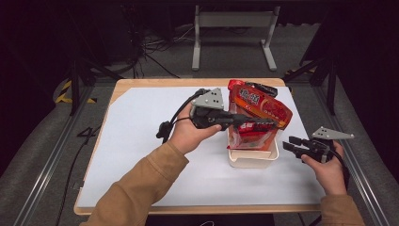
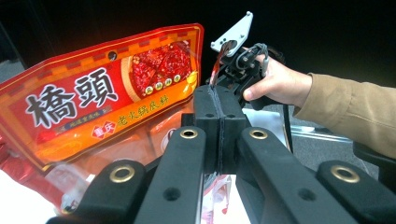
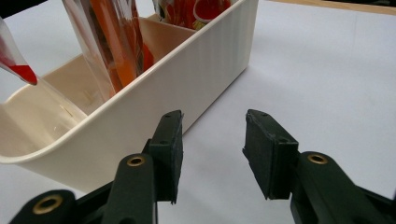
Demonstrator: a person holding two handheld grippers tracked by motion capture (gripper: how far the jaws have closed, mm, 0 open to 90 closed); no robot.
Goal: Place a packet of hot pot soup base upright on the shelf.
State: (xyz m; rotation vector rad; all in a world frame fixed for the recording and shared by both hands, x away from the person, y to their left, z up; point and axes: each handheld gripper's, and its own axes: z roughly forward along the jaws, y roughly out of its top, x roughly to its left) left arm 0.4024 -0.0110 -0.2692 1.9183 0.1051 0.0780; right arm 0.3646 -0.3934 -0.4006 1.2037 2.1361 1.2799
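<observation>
Over the bin (image 1: 252, 157) the left gripper (image 1: 268, 123) pinches a pouch (image 1: 261, 110), right gripper (image 1: 288, 142) beside it, jaws apart, empty

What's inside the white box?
Red snack packets stand in the white box, leaning on each other. One clear, orange-filled packet reaches down toward the floor. The packets hide the far end of the box.

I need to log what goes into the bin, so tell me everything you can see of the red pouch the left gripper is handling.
The red pouch is a glossy, flexible plastic packet, red and orange with gold trim, large printed characters, a picture of red spices and a clear lower section. It stands tilted with its lower end inside the white bin, among other packets. The left gripper is shut on its edge; the thin film shows pinched between the pads.
</observation>
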